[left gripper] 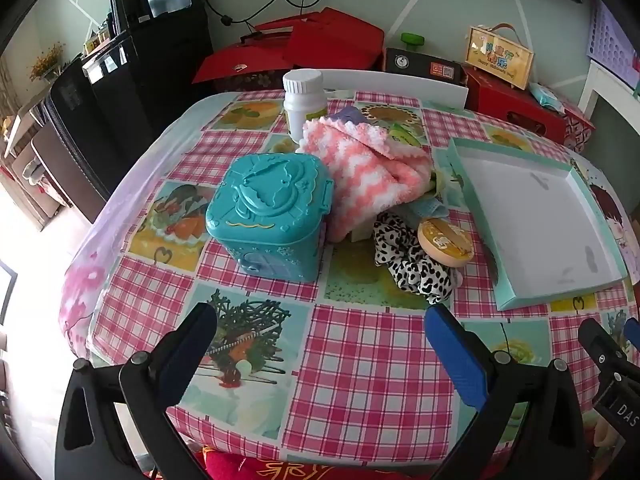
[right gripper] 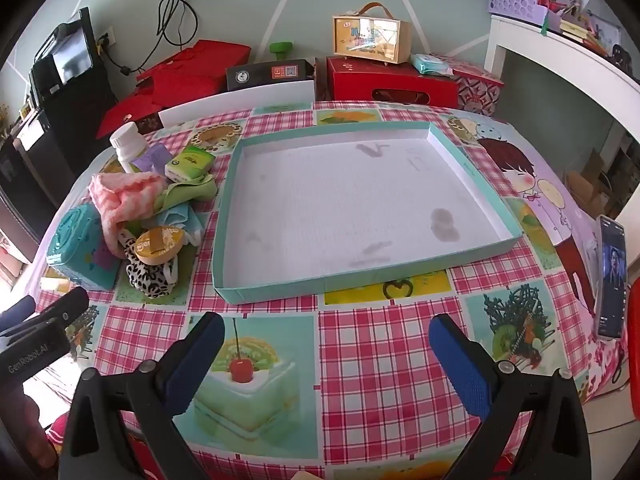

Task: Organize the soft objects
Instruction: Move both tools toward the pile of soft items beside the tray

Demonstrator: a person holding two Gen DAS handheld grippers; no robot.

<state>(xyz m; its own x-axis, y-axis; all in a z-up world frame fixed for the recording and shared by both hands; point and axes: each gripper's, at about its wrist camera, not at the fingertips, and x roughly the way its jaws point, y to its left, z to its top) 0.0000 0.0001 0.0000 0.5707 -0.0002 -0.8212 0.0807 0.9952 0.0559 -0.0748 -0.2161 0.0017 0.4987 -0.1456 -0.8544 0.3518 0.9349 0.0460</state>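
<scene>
A pink-and-white fluffy towel (left gripper: 372,172) lies in a heap in the middle of the table, also in the right wrist view (right gripper: 124,196). A leopard-print scrunchie (left gripper: 412,268) lies in front of it (right gripper: 150,276), with green and light-blue cloths (right gripper: 184,196) behind. A shallow teal tray (right gripper: 472,156) with a white floor stands to the right, empty (left gripper: 472,160). My left gripper (left gripper: 320,320) is open and empty above the table's near edge. My right gripper (right gripper: 326,332) is open and empty in front of the tray.
A teal plastic box (left gripper: 272,216) stands left of the heap. A white bottle (left gripper: 304,100), a round yellow tin (left gripper: 446,242) and a green tissue pack (right gripper: 190,164) sit among the cloths. A phone (right gripper: 612,280) leans at the table's right edge. Red boxes stand behind.
</scene>
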